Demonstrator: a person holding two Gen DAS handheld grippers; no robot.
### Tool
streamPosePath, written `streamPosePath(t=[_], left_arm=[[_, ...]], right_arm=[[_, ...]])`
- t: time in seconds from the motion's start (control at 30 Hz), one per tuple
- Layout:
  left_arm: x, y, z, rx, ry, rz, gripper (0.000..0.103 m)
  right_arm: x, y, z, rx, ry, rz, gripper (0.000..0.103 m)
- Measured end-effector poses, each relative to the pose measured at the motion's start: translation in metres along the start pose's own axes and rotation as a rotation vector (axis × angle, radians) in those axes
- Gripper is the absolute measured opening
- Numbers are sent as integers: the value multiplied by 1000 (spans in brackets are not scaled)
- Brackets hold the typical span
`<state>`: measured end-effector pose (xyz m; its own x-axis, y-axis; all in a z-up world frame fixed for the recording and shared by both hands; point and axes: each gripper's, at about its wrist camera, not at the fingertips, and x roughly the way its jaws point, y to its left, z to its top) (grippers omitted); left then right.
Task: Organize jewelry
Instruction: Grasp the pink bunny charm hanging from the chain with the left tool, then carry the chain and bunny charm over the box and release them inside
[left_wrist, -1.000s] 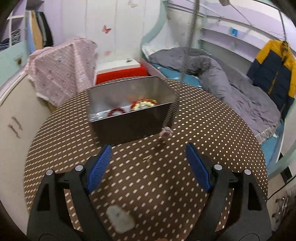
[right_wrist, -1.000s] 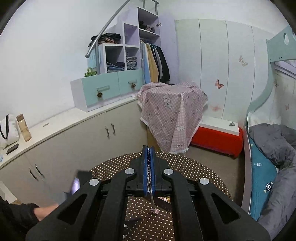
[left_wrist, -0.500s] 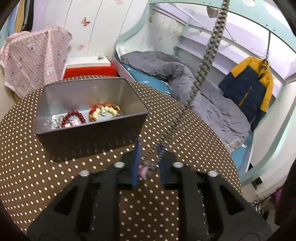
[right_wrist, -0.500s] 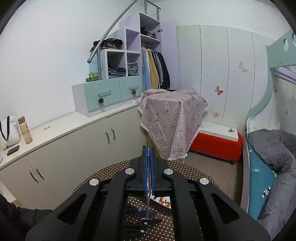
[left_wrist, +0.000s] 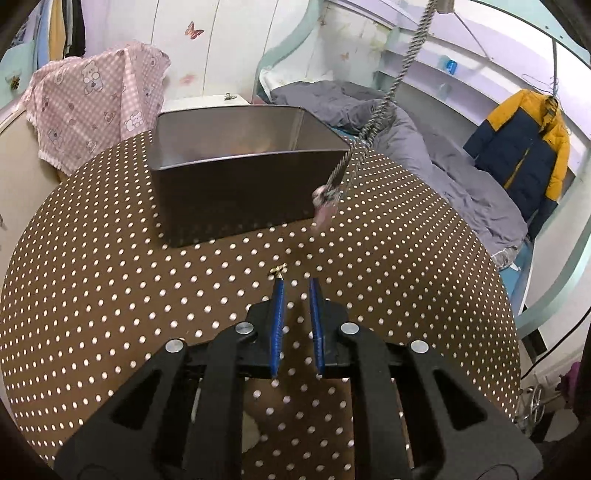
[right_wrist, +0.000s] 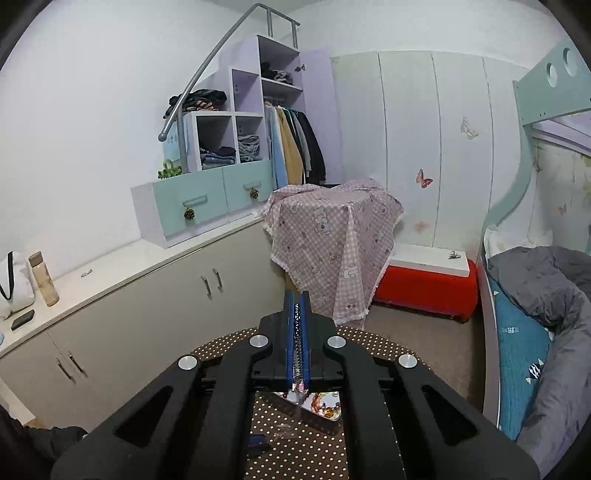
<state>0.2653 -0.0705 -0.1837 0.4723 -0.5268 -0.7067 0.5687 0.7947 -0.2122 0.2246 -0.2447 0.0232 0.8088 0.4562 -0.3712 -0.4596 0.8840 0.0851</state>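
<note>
- The right claw is clamped on the chain necklace, which runs between its blue pads and hangs out below them.
- The left claw has just been closing. Its pads are nearly together with a narrow gap, and nothing is between them.
- The chain hangs ahead of the left claw and to its right. Its pink pendant dangles clear of the pads, beside the near right corner of the metal box.
- Risk: the left claw appears to have closed on air. If it lifts as though it had the pendant, the chain's lower end stays free and swings.
- Risk: a swinging chain could catch the box rim, or drape outside the box onto the dotted table instead of coiling inside.
- Risk: a small gold piece lies just ahead of the left claw's left tip. A push forward would likely flick it across the cloth or off the table.
- Risk: the right claw holds the chain by only a thin pinch, so a jerk may let the links slip through.
- No brand, label or writing can be read. Marks on the blue bedding, to the right of the right claw, are too small to make out.
</note>
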Motion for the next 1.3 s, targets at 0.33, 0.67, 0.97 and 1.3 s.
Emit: streamPosePath(t=[0.33, 0.67, 0.97, 1.3], left_arm=[[4, -22, 13, 85, -13, 69, 80], [21, -40, 24, 74, -50, -123, 19], [10, -24, 11, 25, -55, -156, 8], [12, -36, 4, 78, -14, -174, 8]], right_arm=[[-2, 0, -1, 9, 9, -4, 2], [-9, 6, 3, -1, -11, 8, 2], [-9, -16, -10, 56, 13, -38, 2], [-14, -27, -15, 77, 13, -76, 2]])
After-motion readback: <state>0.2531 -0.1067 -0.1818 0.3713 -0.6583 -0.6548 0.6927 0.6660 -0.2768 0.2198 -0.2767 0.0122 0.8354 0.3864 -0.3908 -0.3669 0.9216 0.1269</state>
